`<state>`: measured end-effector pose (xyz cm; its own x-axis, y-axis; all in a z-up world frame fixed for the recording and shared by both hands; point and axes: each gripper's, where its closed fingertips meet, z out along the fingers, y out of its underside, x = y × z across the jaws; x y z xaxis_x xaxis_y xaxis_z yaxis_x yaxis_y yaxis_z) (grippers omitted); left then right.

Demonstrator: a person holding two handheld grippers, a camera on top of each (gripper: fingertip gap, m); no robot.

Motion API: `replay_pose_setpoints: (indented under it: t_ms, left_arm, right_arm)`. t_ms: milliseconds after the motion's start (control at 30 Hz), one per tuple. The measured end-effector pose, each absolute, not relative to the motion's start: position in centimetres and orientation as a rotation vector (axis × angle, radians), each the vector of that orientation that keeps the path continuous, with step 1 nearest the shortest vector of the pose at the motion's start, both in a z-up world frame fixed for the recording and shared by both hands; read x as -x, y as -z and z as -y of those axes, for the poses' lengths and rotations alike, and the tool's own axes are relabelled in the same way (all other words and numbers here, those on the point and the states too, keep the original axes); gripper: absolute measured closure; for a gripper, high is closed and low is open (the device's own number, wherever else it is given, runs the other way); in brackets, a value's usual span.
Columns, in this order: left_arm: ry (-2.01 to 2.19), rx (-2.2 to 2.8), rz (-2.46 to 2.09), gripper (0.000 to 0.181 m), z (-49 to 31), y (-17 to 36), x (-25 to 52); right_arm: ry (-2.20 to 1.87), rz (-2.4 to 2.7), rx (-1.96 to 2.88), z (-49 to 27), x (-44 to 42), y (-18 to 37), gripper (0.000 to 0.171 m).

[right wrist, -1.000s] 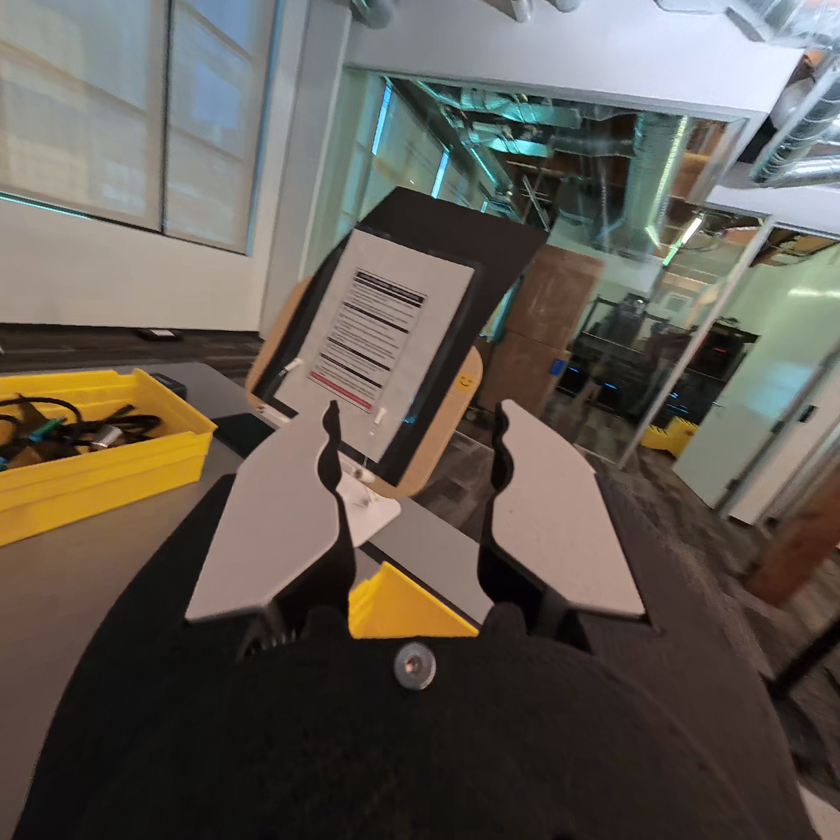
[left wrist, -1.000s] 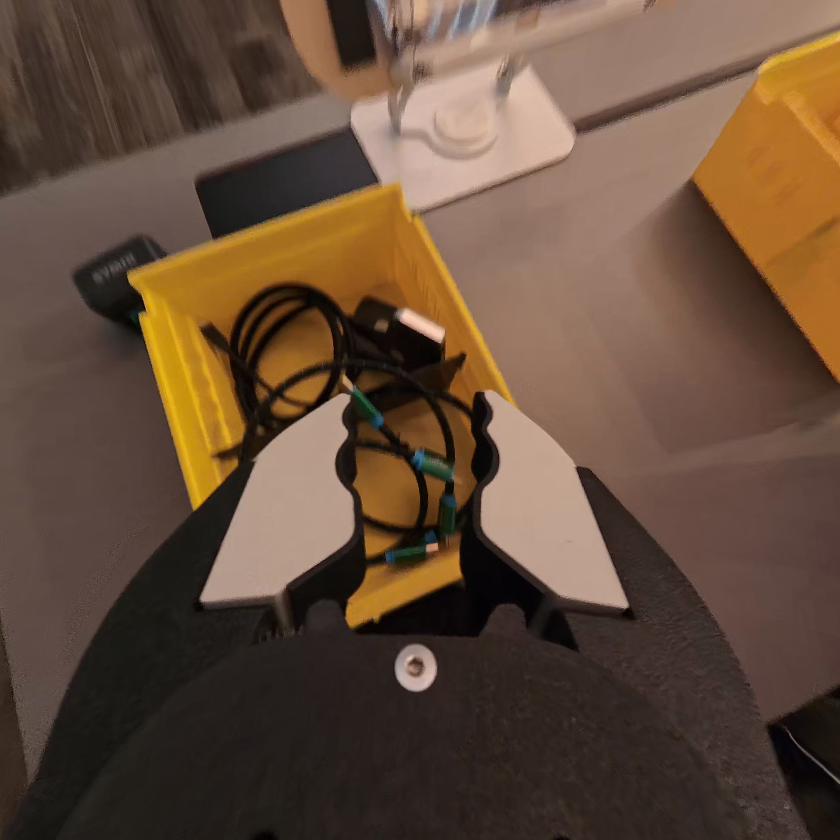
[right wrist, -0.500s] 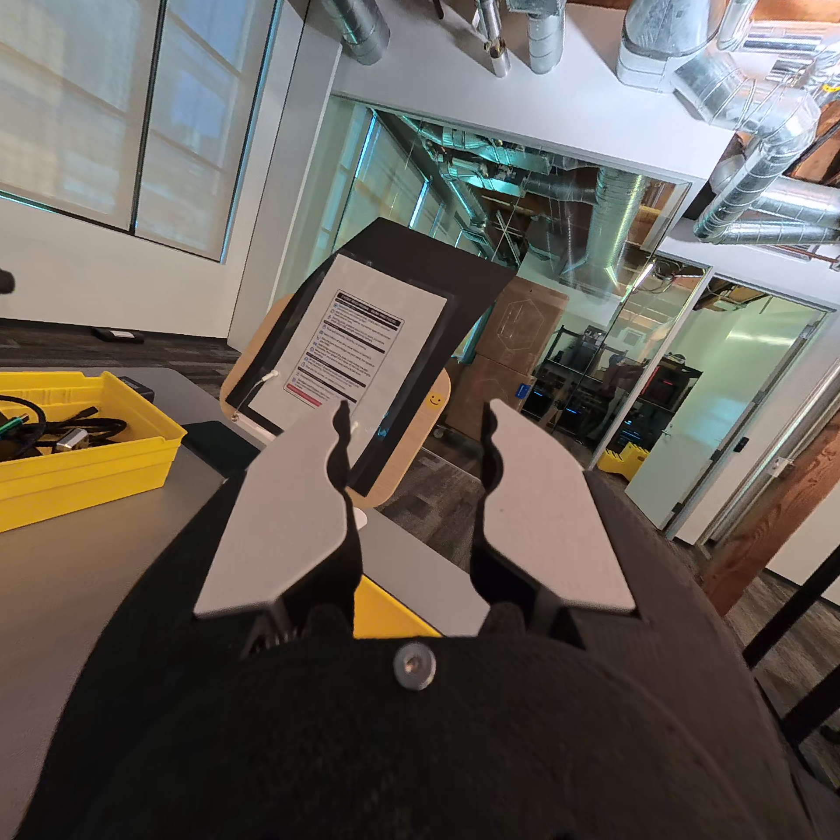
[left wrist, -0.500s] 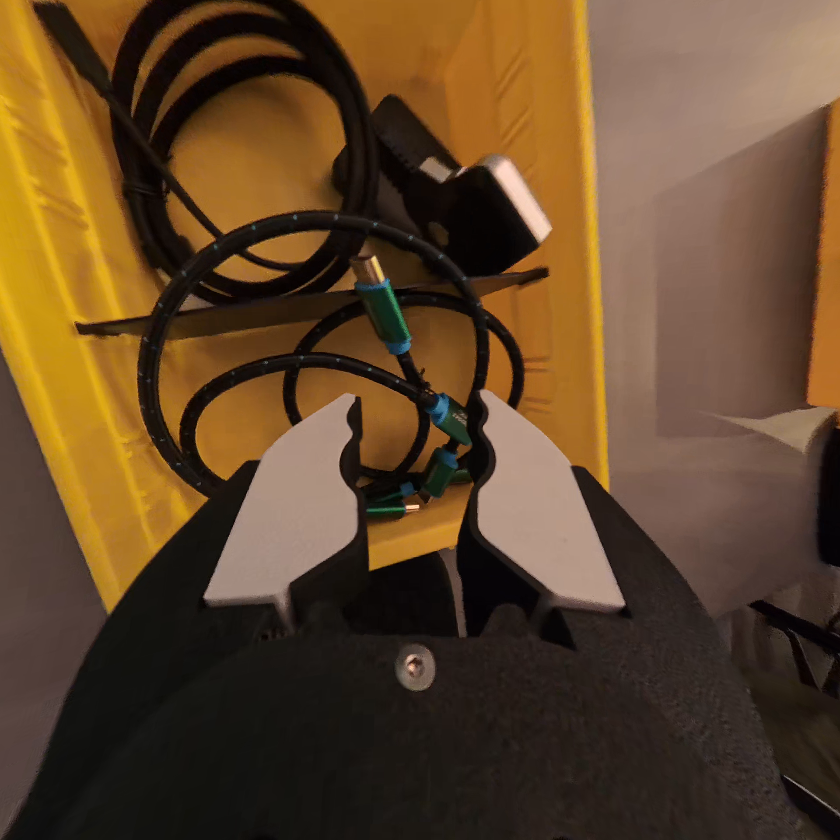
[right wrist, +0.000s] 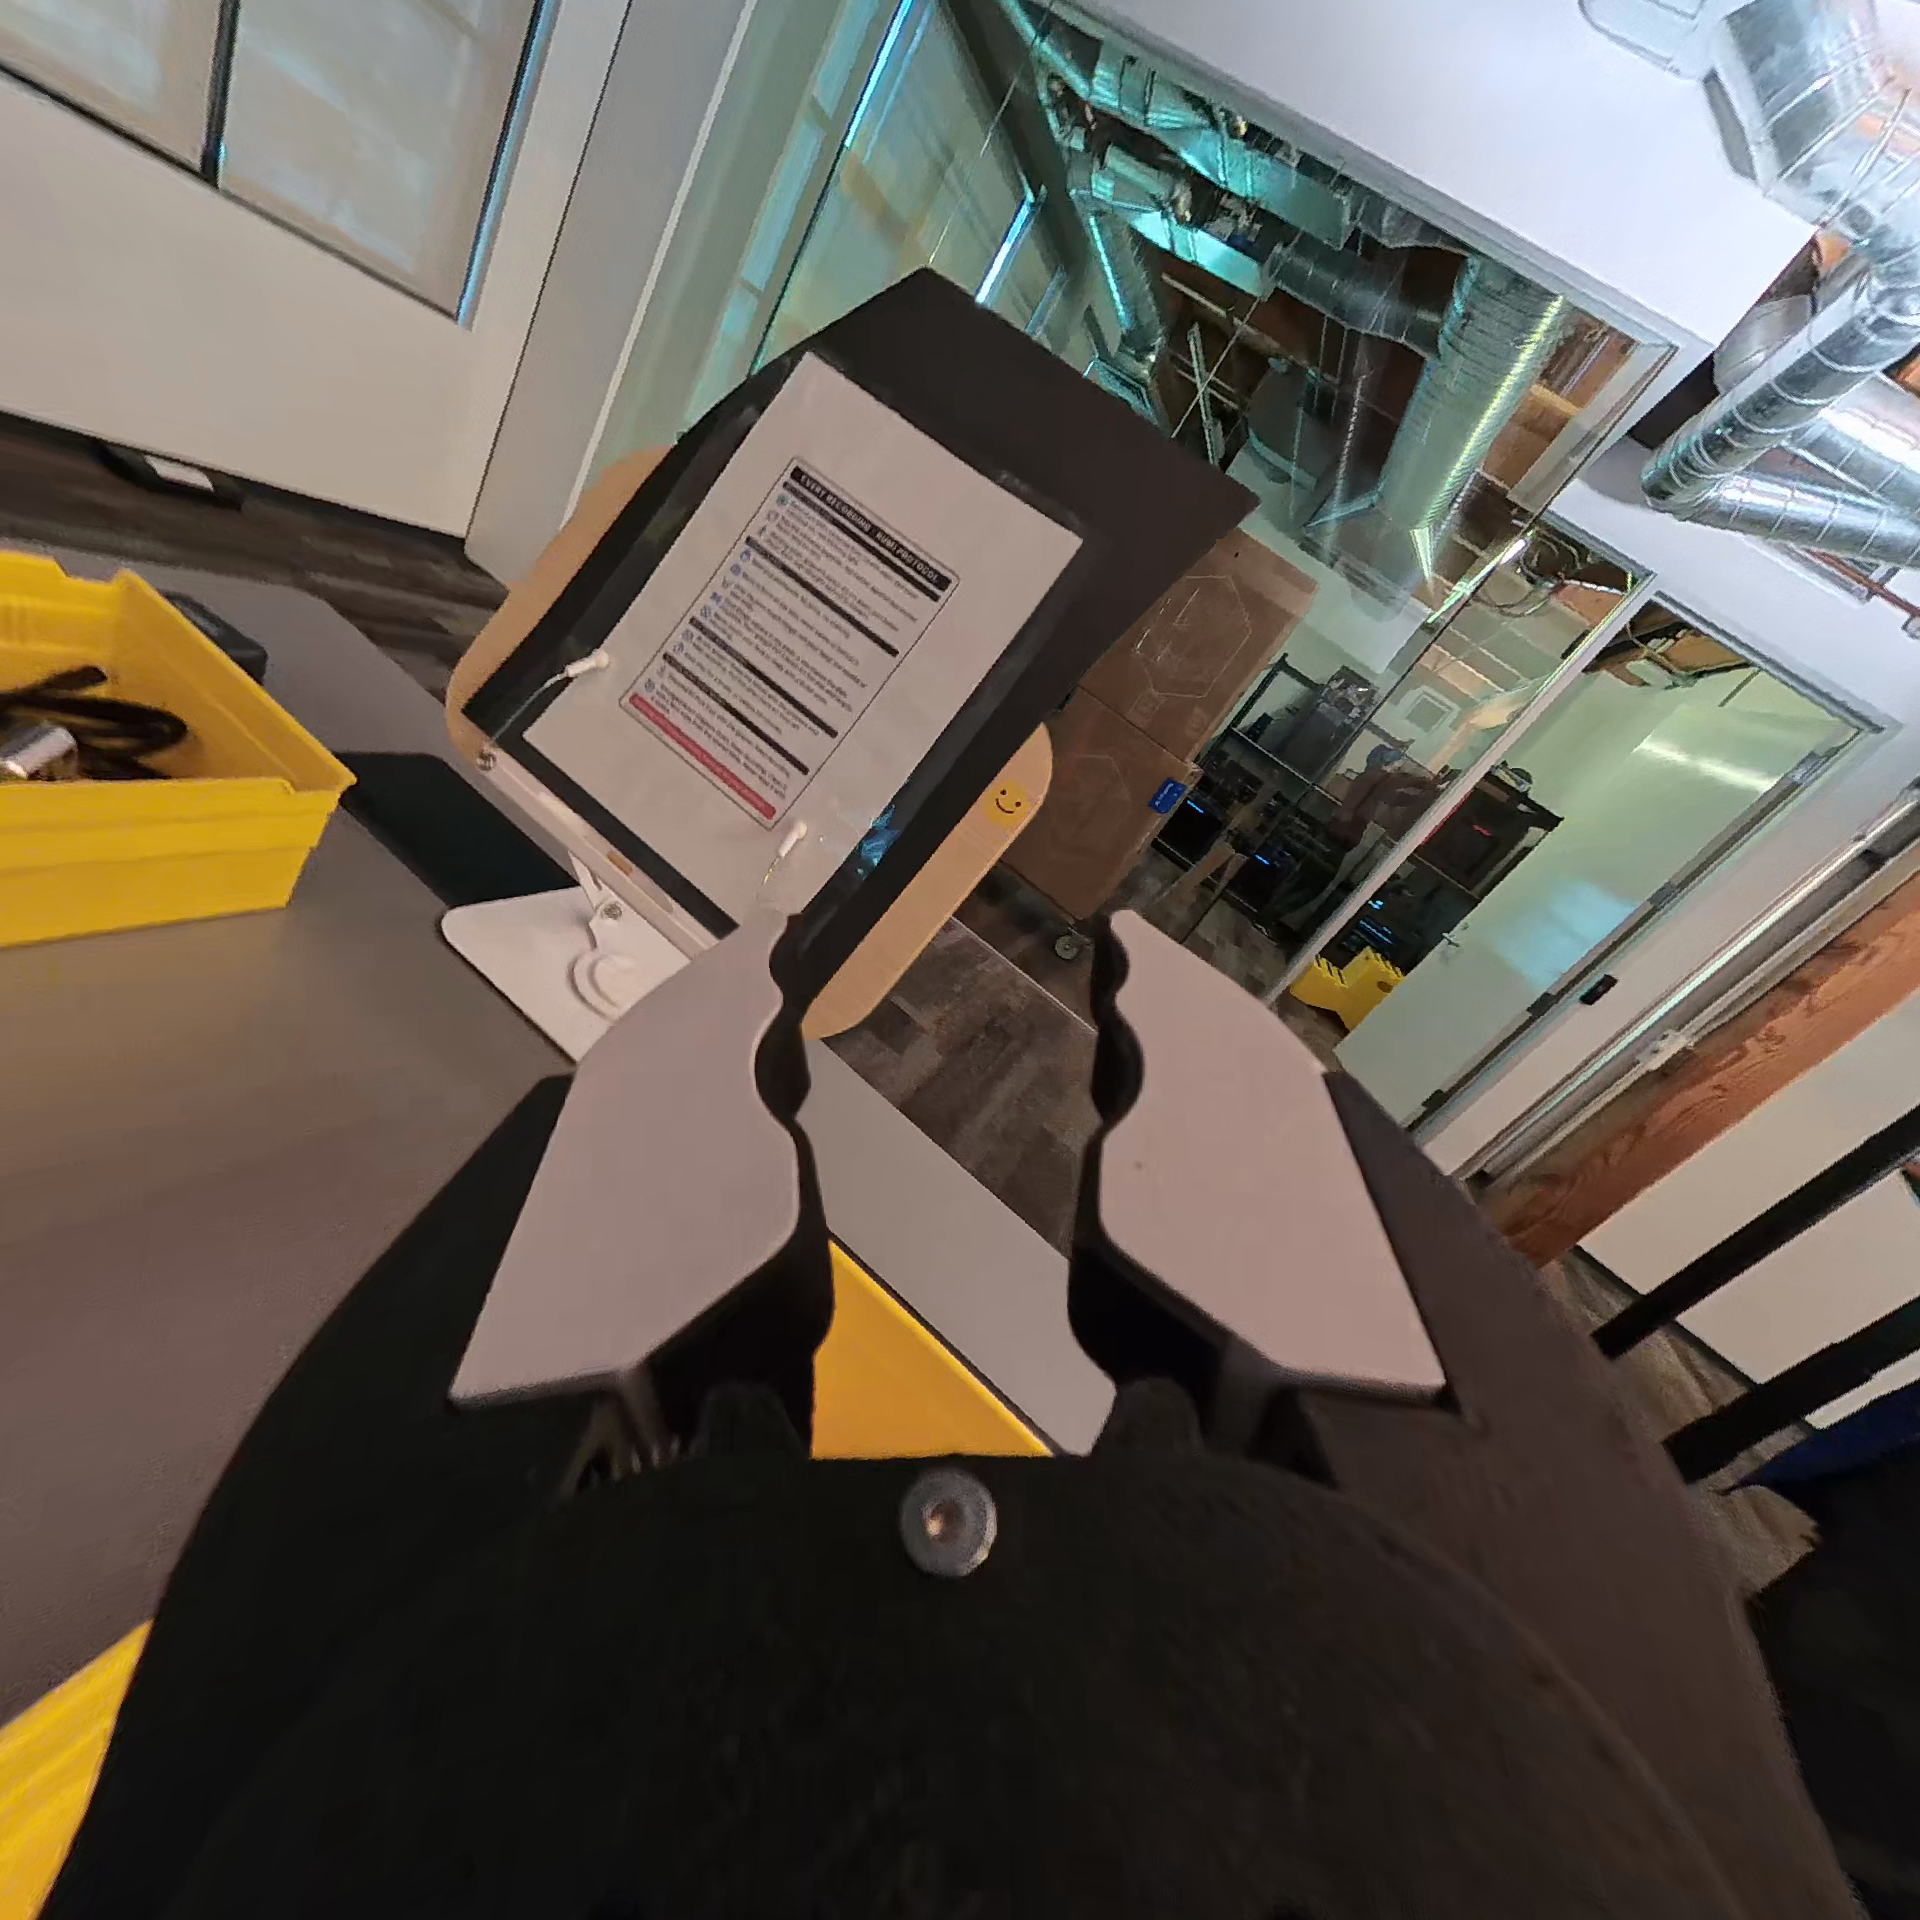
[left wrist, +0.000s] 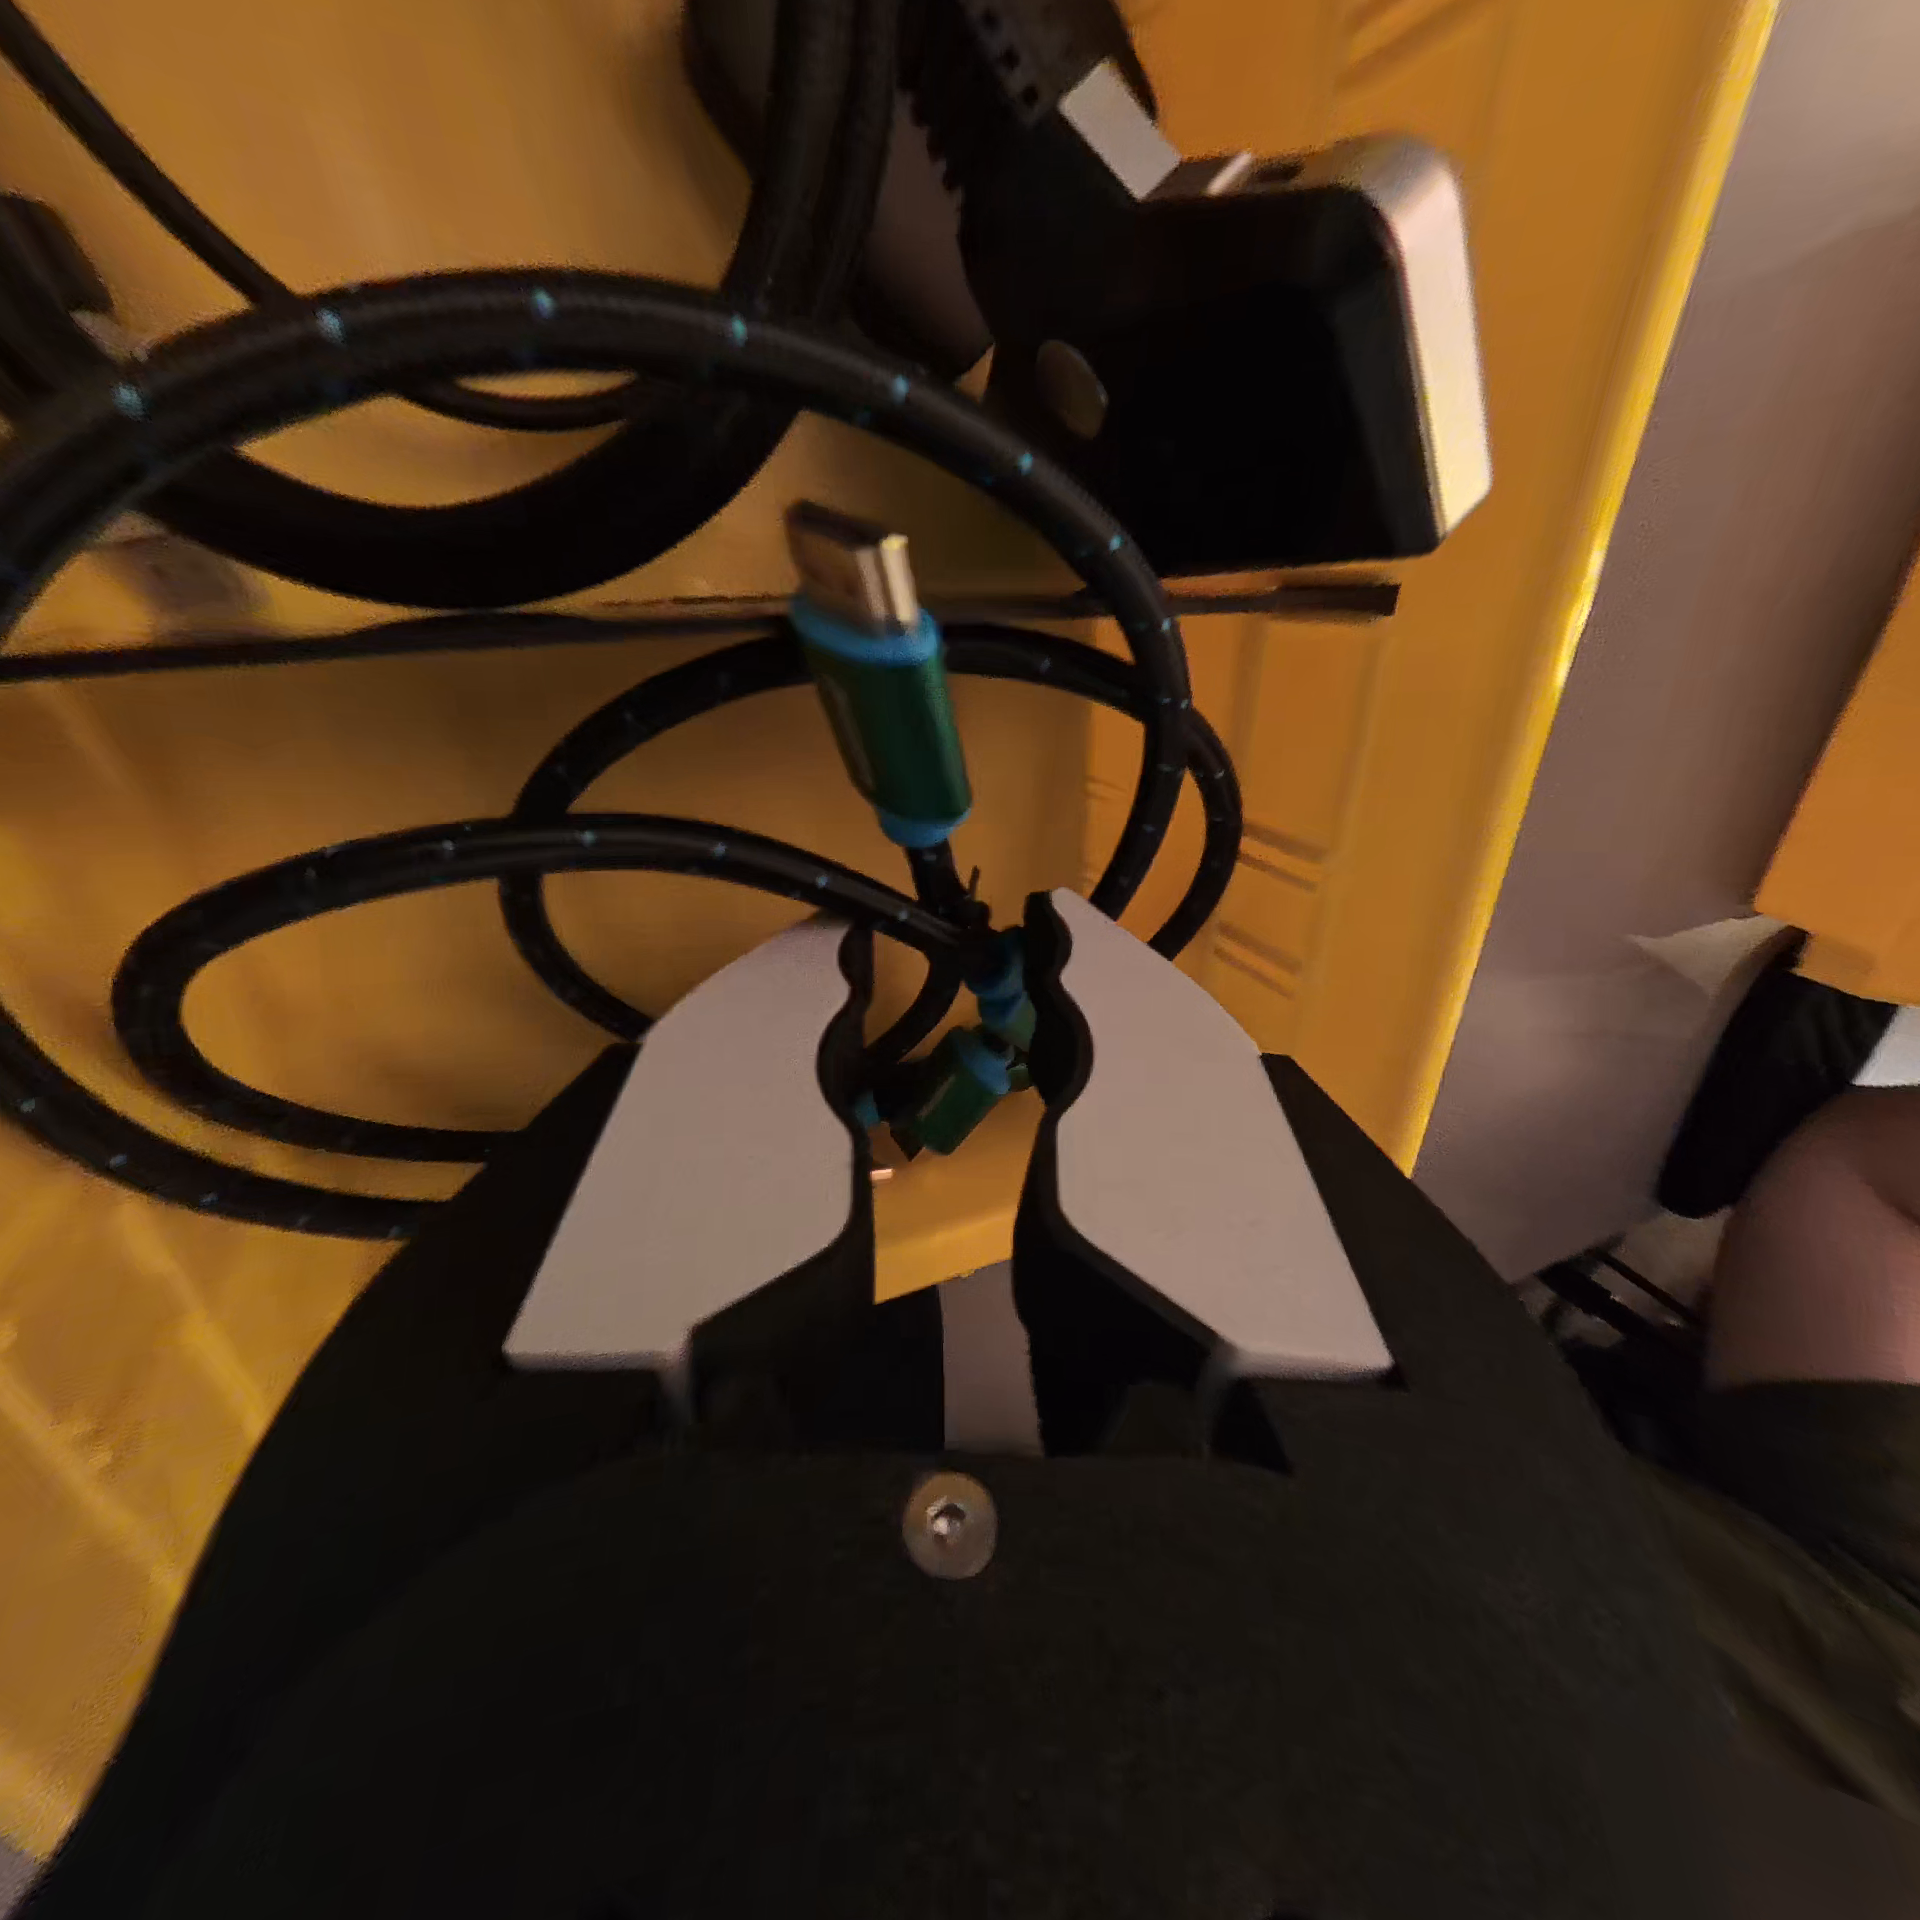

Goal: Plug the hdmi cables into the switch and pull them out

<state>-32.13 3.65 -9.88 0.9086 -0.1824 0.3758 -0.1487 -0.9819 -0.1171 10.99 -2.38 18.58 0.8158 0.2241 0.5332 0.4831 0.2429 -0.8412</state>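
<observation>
the left claw (left wrist: 951,1023) is down inside the yellow bin (left wrist: 1621,436), its jaws narrowed around a bunch of braided hdmi cables (left wrist: 644,842) and the green connector (left wrist: 961,1091) caught between them. whether it is truly clamped or just closing i cannot tell; a gap shows between the tips. a second green plug (left wrist: 883,717) with a gold tip lies free just beyond, leaning on the black divider (left wrist: 1278,601) that splits the bin. the switch (left wrist: 1299,353), a black box with a silver face, sits in the far compartment against the bin's right wall, with other black leads beside it.

aiming at the knot of connectors makes sense: a rigid plug body gives a firmer hold than limp cord.

the right claw (right wrist: 945,956) hangs with its jaws apart and nothing between them, above the grey counter (right wrist: 208,1091), pointed at a tilted screen on a stand (right wrist: 790,644), probably parked out of the way until a plug needs a second hold. the bin appears at its left edge.
</observation>
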Motion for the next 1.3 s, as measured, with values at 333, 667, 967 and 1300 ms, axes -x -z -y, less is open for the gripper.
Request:
replay_pose_setpoints:
  t_ms: [333,667,967,1300]
  left_arm:
    - [0.757,2.708,-0.334,0.169,-0.5,2.2,33.1]
    - [0.677,2.227,-0.769,0.17,4.2,-7.6,26.2]
    - [0.61,2.286,-1.578,0.17,7.2,1.6,10.7]
    - [0.553,2.542,-2.009,0.17,11.0,11.9,7.7]
  right_arm:
    - [0.201,0.686,1.357,1.7,-9.7,-17.6,0.126]
    - [0.202,0.737,1.329,1.9,-8.1,-17.4,0.13]
    - [0.207,0.692,1.285,3.5,-9.5,-19.0,0.131]
    - [0.229,0.7,1.287,4.1,-10.4,-19.2,0.131]
